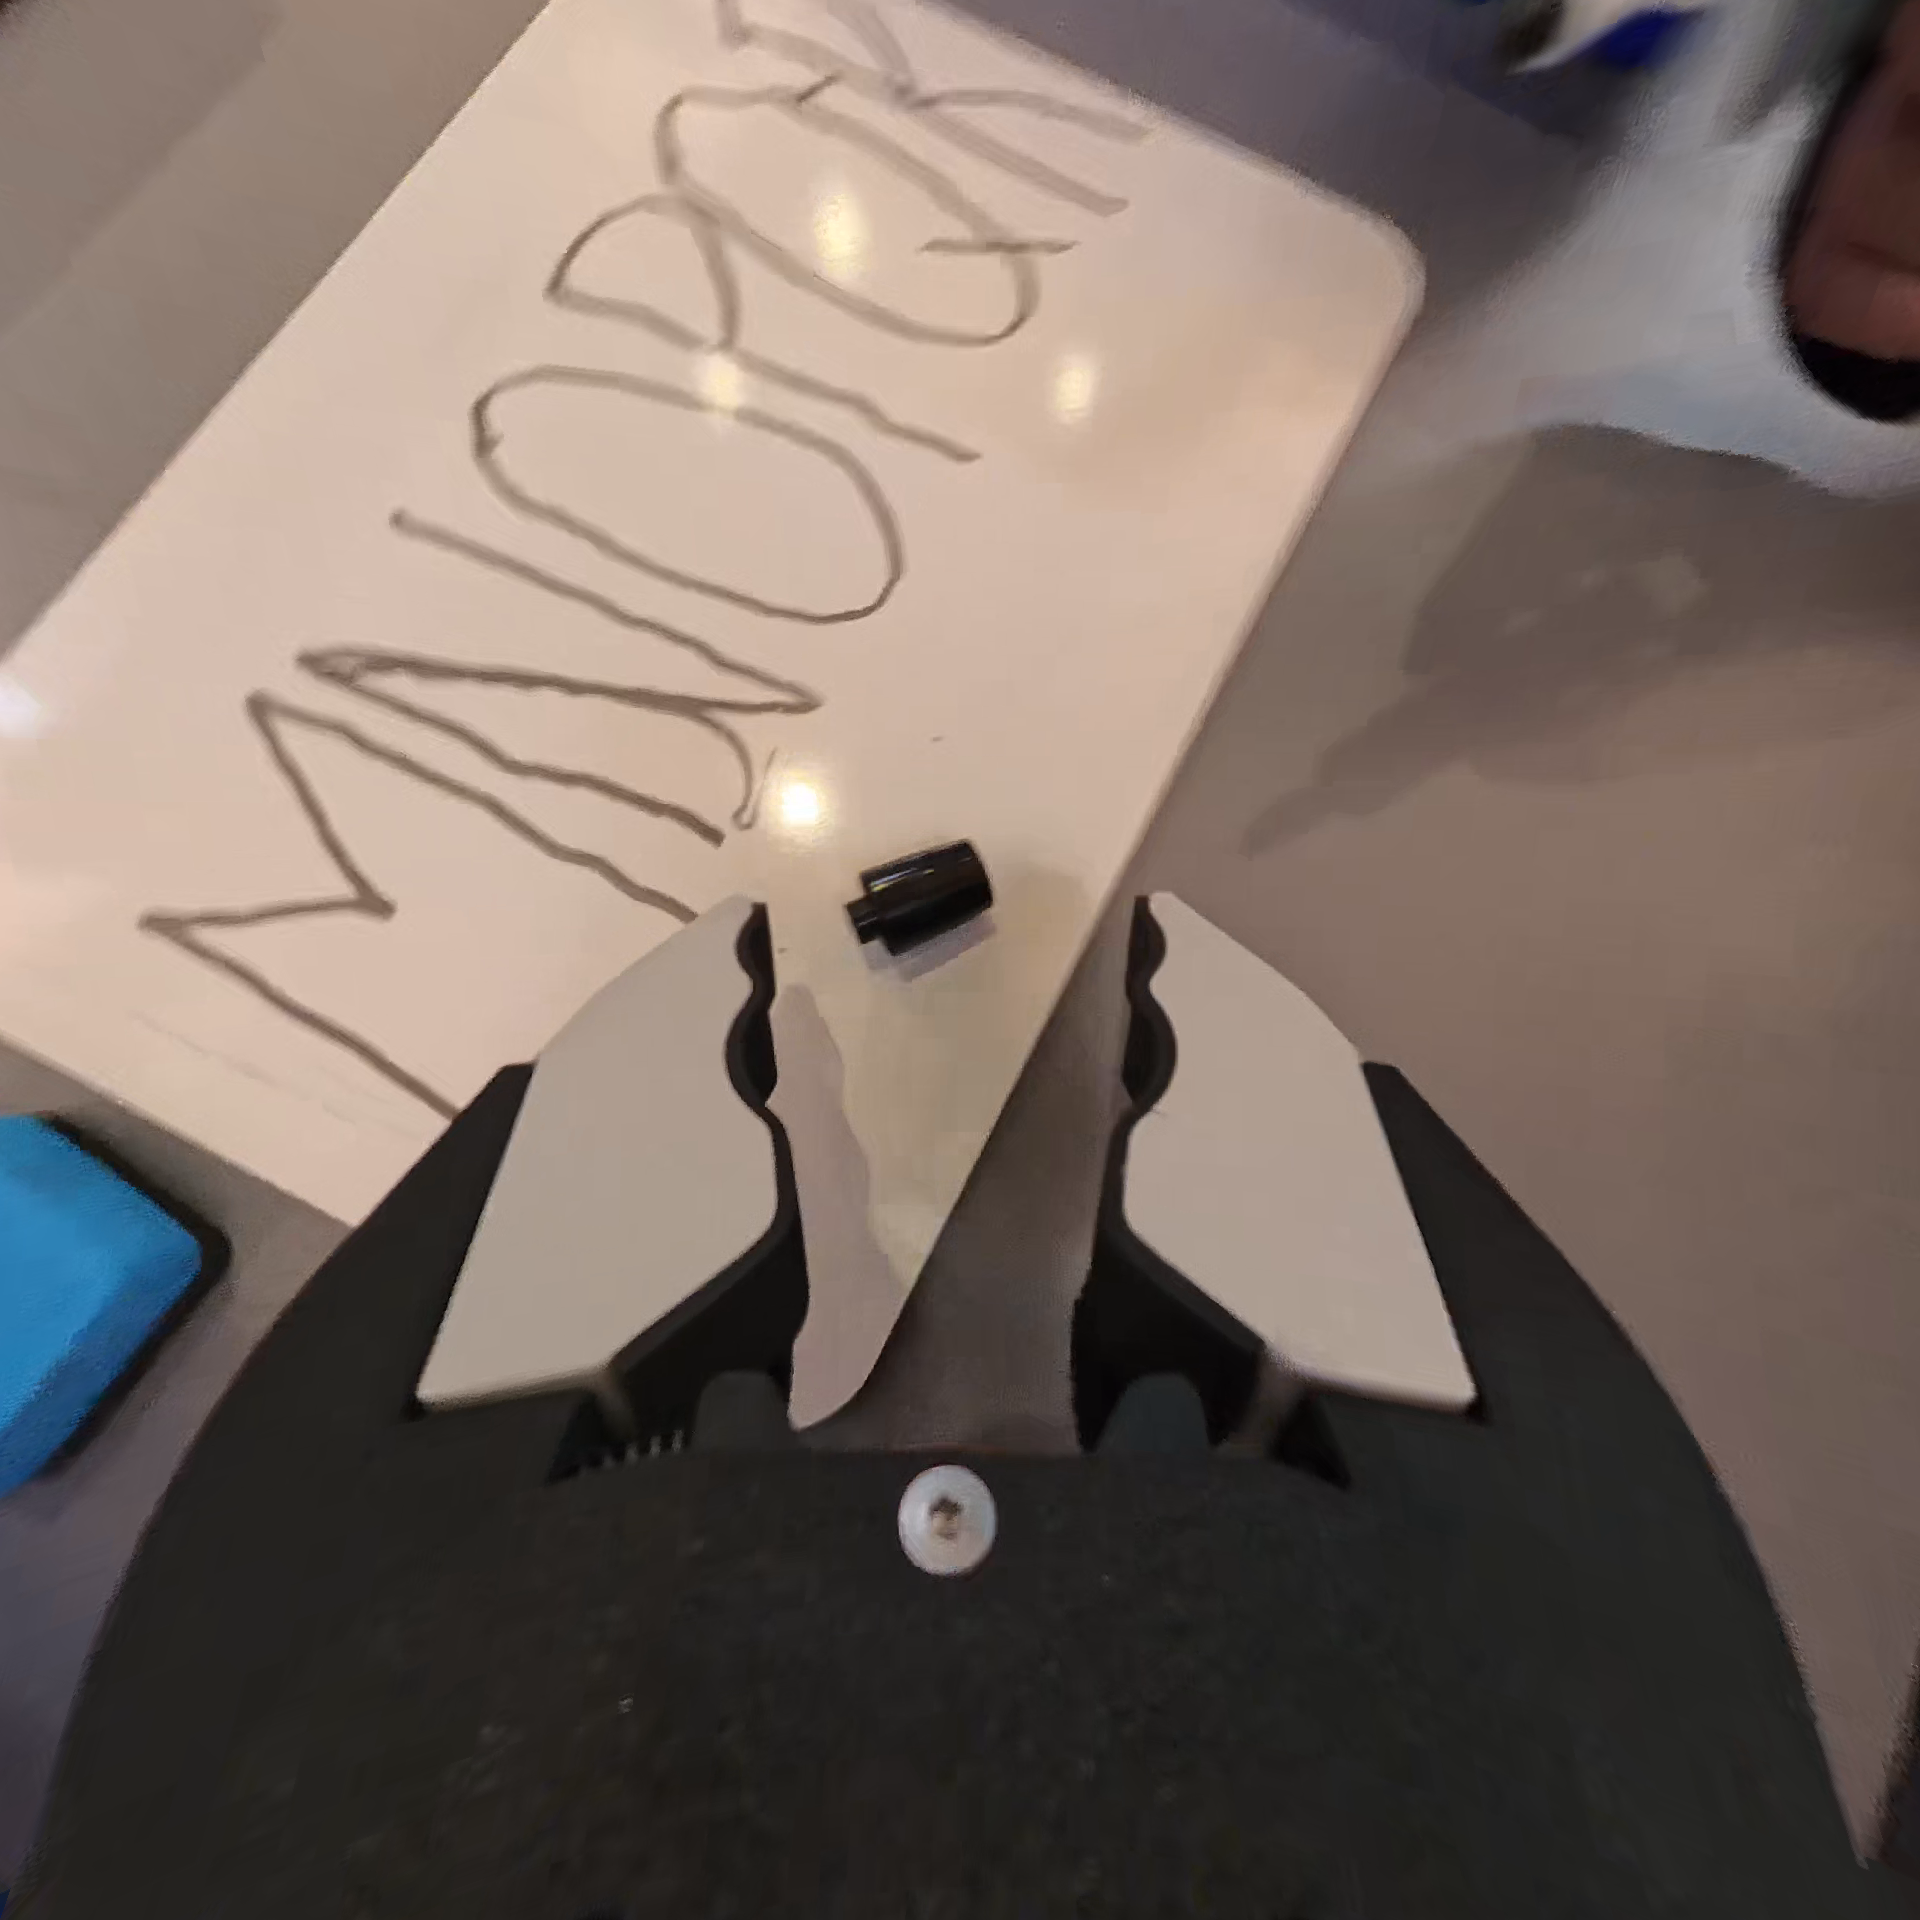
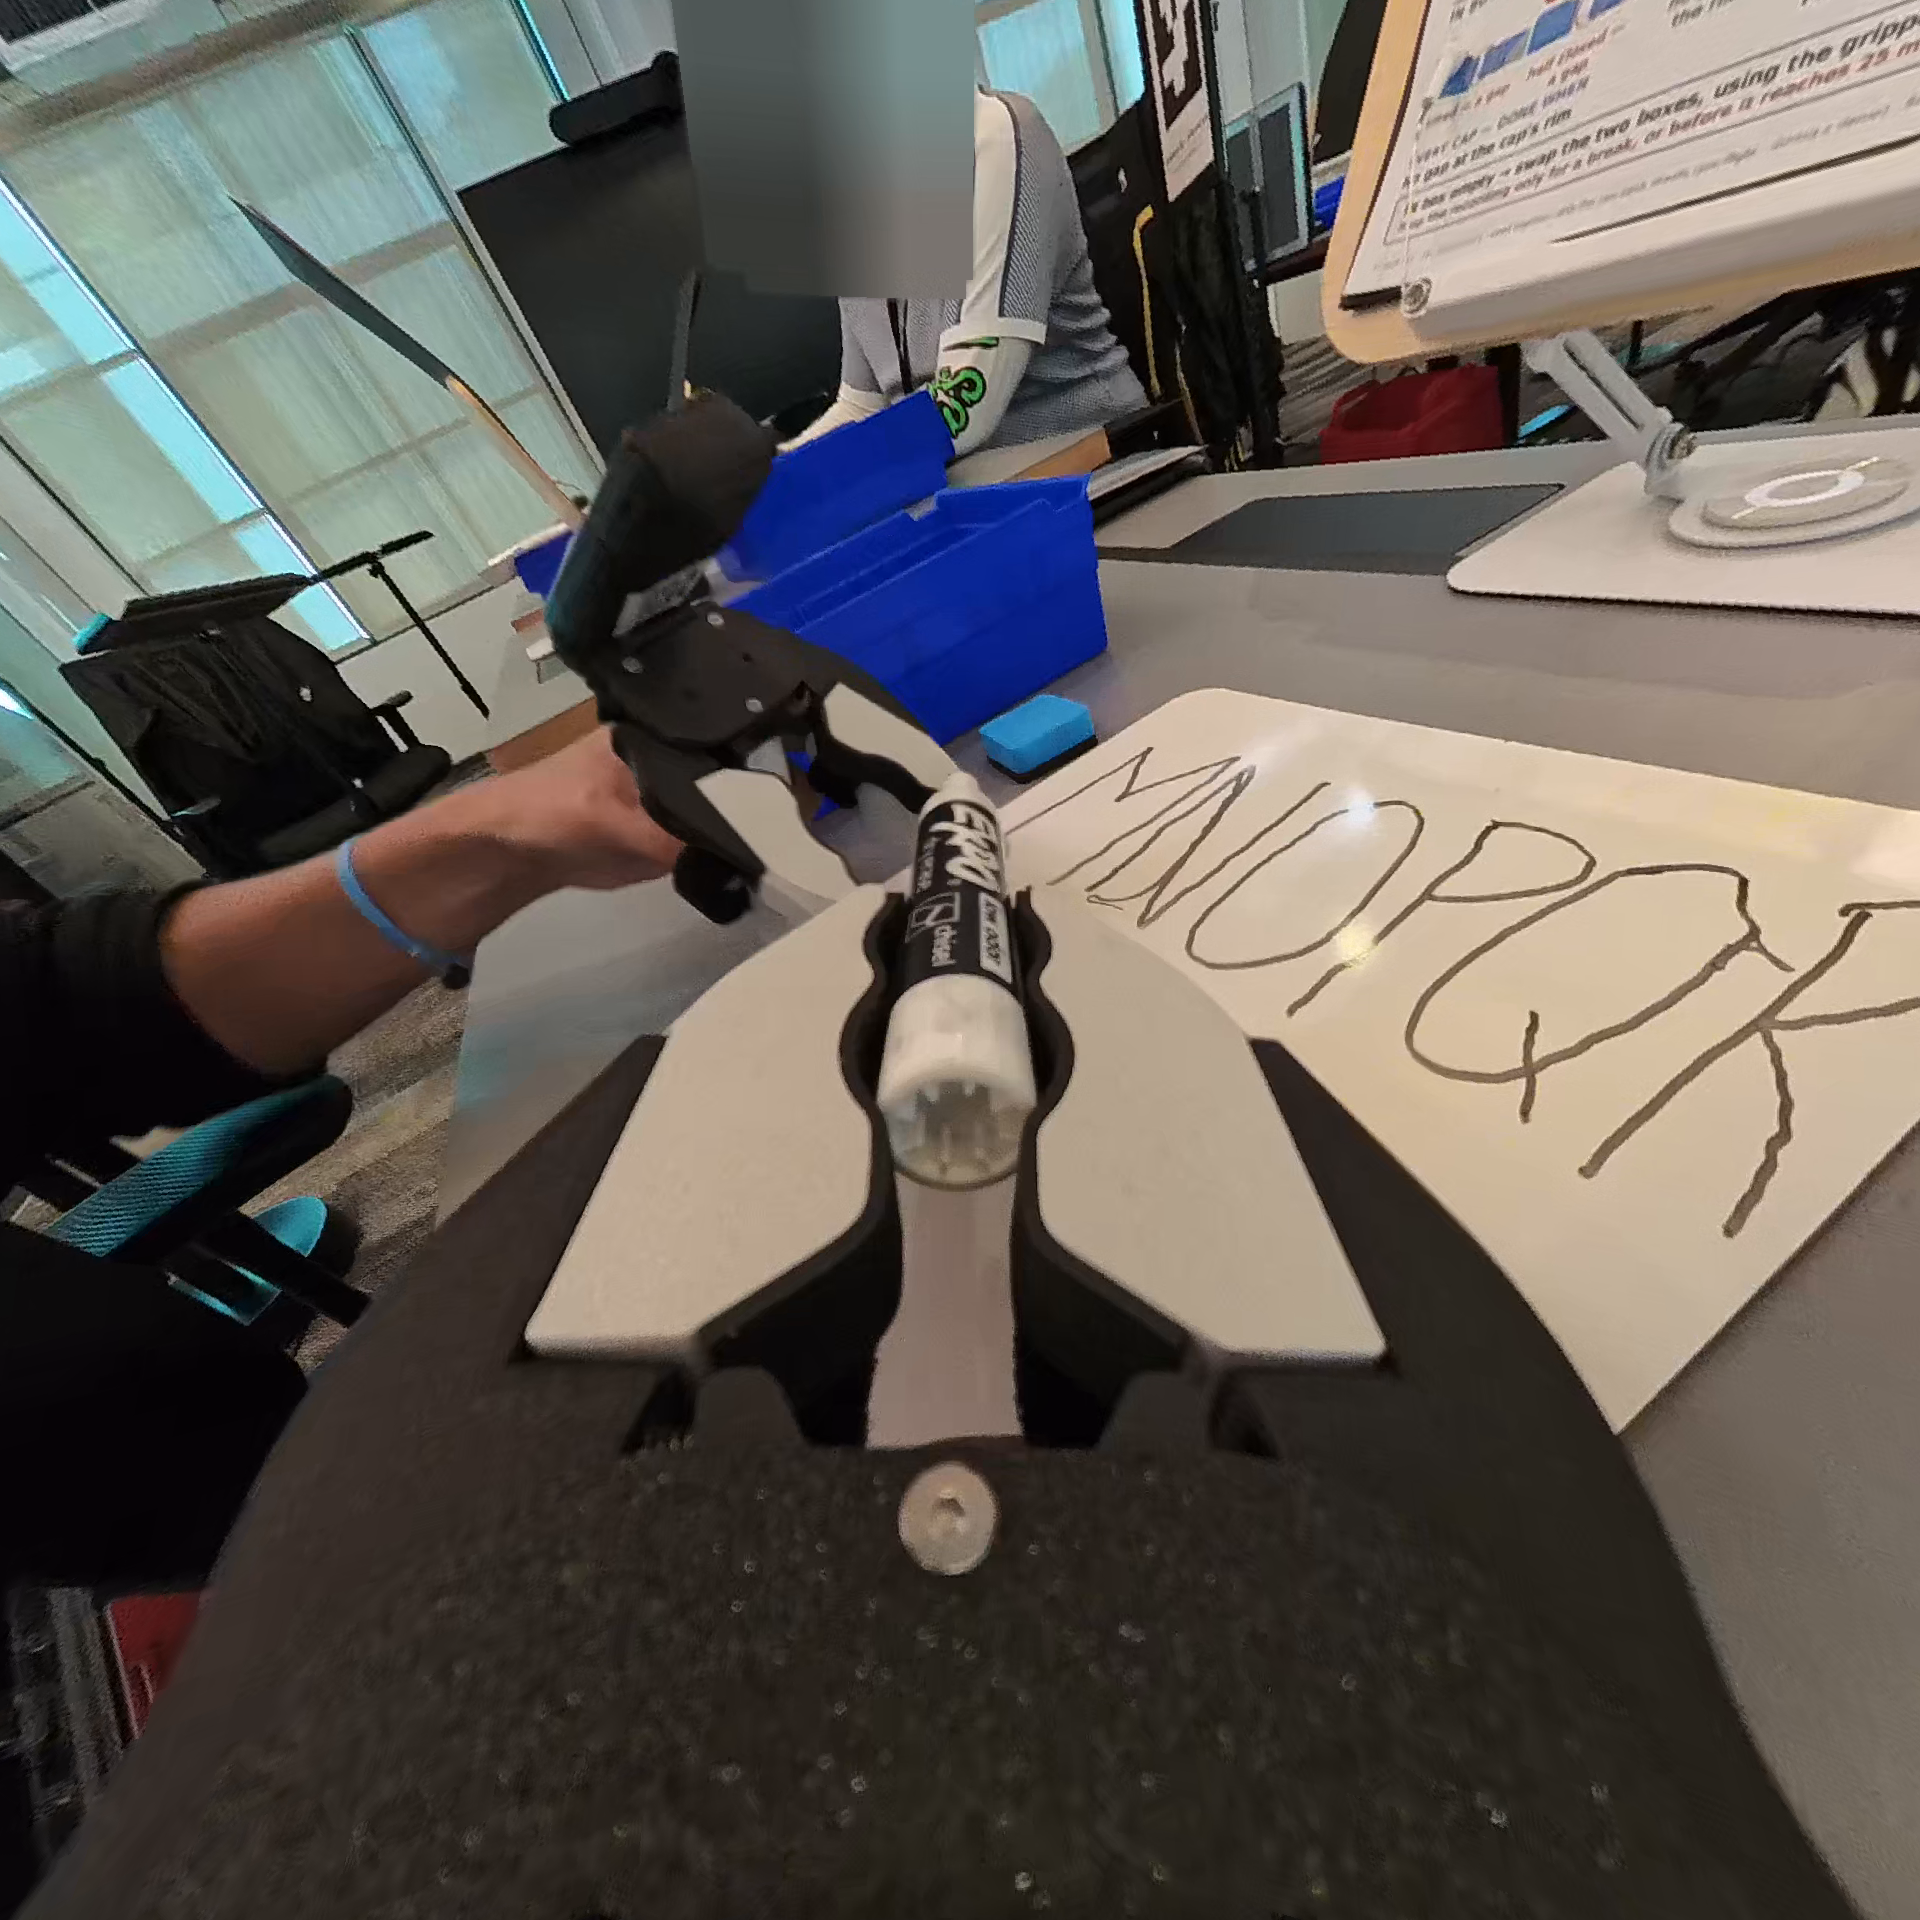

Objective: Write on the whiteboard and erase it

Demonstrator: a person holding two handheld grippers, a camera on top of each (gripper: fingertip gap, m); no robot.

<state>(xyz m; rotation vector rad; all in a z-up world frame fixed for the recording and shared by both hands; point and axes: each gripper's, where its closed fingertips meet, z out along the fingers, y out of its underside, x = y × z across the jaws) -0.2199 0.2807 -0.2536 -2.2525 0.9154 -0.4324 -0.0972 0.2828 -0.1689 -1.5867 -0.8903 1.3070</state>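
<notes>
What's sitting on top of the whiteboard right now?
On the whiteboard: dark handwriting and a small black cap, lying loose ahead of the open left tongs. Those tongs hide part of its near edge.

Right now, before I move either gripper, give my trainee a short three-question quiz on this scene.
1. True or false: the left gripper is shut on the black cap.
2. What does the right gripper hold? A) the blue eraser B) the marker C) nothing
3. Fill in: the black cap lies on the ______.

Key:
1. False. The left gripper is open and the cap lies loose just beyond its fingertips.
2. B. Its fingers are closed around the marker's barrel.
3. Whiteboard, near its edge and beside the handwriting.
</notes>
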